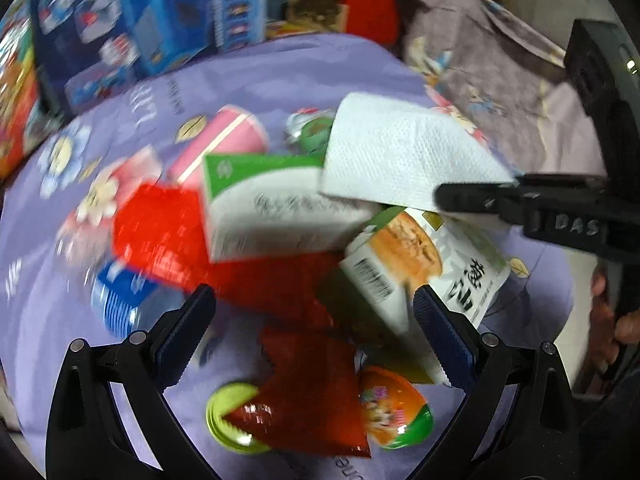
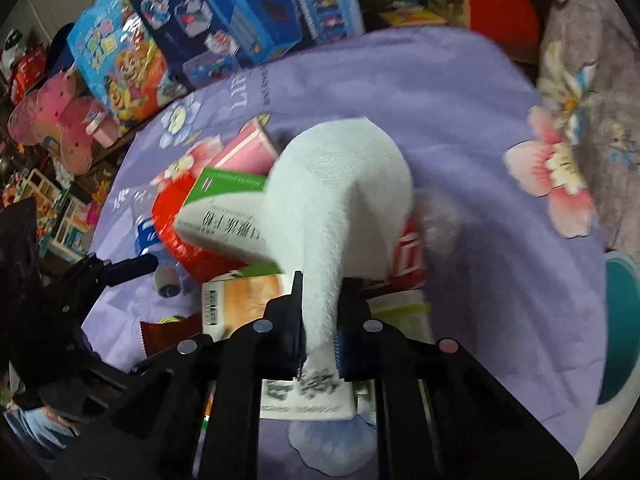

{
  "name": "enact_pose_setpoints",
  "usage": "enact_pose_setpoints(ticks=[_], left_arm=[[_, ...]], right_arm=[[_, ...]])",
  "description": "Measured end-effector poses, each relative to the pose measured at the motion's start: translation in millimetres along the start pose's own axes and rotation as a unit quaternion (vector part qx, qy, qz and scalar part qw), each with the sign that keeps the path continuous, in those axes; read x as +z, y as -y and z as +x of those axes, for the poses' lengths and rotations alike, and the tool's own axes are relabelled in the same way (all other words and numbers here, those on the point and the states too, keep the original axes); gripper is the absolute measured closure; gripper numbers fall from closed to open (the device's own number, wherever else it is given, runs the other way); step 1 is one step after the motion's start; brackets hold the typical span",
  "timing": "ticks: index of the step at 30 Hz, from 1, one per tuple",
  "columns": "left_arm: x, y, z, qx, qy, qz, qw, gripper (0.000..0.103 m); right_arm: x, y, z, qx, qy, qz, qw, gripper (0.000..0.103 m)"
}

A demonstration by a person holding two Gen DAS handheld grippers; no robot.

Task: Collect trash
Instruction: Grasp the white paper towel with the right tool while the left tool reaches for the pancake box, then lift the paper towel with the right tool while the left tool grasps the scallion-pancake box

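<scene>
A pile of trash lies on the purple floral cloth (image 2: 480, 140). My right gripper (image 2: 320, 304) is shut on a white paper towel (image 2: 344, 184), which it holds up over the pile. From the left wrist view the right gripper (image 1: 440, 198) comes in from the right, with the paper towel (image 1: 392, 152) in its tip. My left gripper (image 1: 312, 296) stands open above the pile, nothing between its fingers. Below it lie a green-and-white box (image 1: 264, 200), a red wrapper (image 1: 160, 224), a snack packet (image 1: 420, 264), a red sachet (image 1: 312, 392) and an orange-green capsule (image 1: 394, 408).
A pink paper cup (image 1: 228, 140), a blue-labelled bottle (image 1: 120, 304) and a yellow-green lid (image 1: 232, 416) also lie in the pile. Toy boxes (image 1: 140, 20) stand along the back. A grey floral cloth (image 1: 500, 60) lies at the right, and a teal container (image 2: 620, 320) shows at the right edge.
</scene>
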State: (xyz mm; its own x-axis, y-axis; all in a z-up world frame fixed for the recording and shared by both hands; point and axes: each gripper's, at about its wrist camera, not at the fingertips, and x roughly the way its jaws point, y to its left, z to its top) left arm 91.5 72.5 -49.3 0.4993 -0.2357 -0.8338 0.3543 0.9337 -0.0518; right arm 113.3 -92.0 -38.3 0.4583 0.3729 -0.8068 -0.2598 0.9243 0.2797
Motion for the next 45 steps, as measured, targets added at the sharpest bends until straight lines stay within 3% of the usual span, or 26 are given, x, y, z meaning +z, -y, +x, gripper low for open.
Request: enact_pose_setpoints(ticks=[3, 8, 12, 15, 22, 25, 32, 35, 37, 39, 40, 41, 45], left_arm=[[10.5, 1.3, 9.7, -0.014, -0.008, 0.02, 0.9997, 0.004], [22.1, 16.6, 29.1, -0.069, -0.03, 0.065, 0.9951, 0.004], [18.1, 24.2, 39.2, -0.114, -0.058, 0.069, 0.9893, 0.029], [9.2, 34.8, 24.4, -0.112, -0.047, 0.084, 0.989, 0.039], [-19.1, 62.9, 6.5, -0.134, -0.075, 0.129, 0.9797, 0.043], [-26.7, 73.2, 3.0, -0.16, -0.085, 0.13, 0.9749, 0.056], [-41.4, 108.4, -1.7, -0.204, -0.087, 0.143, 0.9647, 0.069], [-40.3, 121.9, 5.7, -0.184, -0.083, 0.133, 0.9704, 0.066], [-36.8, 126.1, 10.7, -0.184, -0.085, 0.112, 0.9728, 0.07], [-34.7, 129.3, 10.3, -0.18, -0.081, 0.092, 0.976, 0.089], [-34.0, 132.4, 7.3, -0.174, -0.078, 0.089, 0.9777, 0.094], [-32.7, 135.4, 2.6, -0.155, -0.069, 0.089, 0.9815, 0.095], [-28.1, 131.1, -15.5, -0.136, -0.047, 0.076, 0.9866, 0.099]], right_arm=[[-1.5, 10.7, -19.1, -0.021, 0.018, 0.007, 1.0, 0.093], [-12.3, 32.3, -33.4, -0.042, 0.018, 0.031, 0.998, 0.093], [-26.3, 46.0, -40.5, -0.049, 0.018, 0.05, 0.997, 0.093], [-33.2, 50.9, -43.4, -0.047, 0.019, 0.059, 0.997, 0.093], [-48.0, 56.7, -52.1, -0.027, 0.021, 0.075, 0.997, 0.093], [-57.3, 56.9, -56.2, -0.022, 0.022, 0.08, 0.996, 0.093], [-82.4, 65.9, -69.0, -0.018, 0.021, 0.093, 0.995, 0.093], [-92.8, 72.2, -74.2, -0.02, 0.023, 0.103, 0.994, 0.093], [-100.1, 78.3, -78.2, -0.02, 0.027, 0.113, 0.993, 0.093], [-106.0, 82.5, -82.7, -0.018, 0.032, 0.118, 0.992, 0.093], [-107.9, 83.9, -84.5, -0.017, 0.035, 0.119, 0.992, 0.093], [-108.5, 85.1, -86.2, -0.016, 0.038, 0.12, 0.992, 0.093], [-110.0, 91.3, -93.9, -0.01, 0.05, 0.123, 0.991, 0.093]])
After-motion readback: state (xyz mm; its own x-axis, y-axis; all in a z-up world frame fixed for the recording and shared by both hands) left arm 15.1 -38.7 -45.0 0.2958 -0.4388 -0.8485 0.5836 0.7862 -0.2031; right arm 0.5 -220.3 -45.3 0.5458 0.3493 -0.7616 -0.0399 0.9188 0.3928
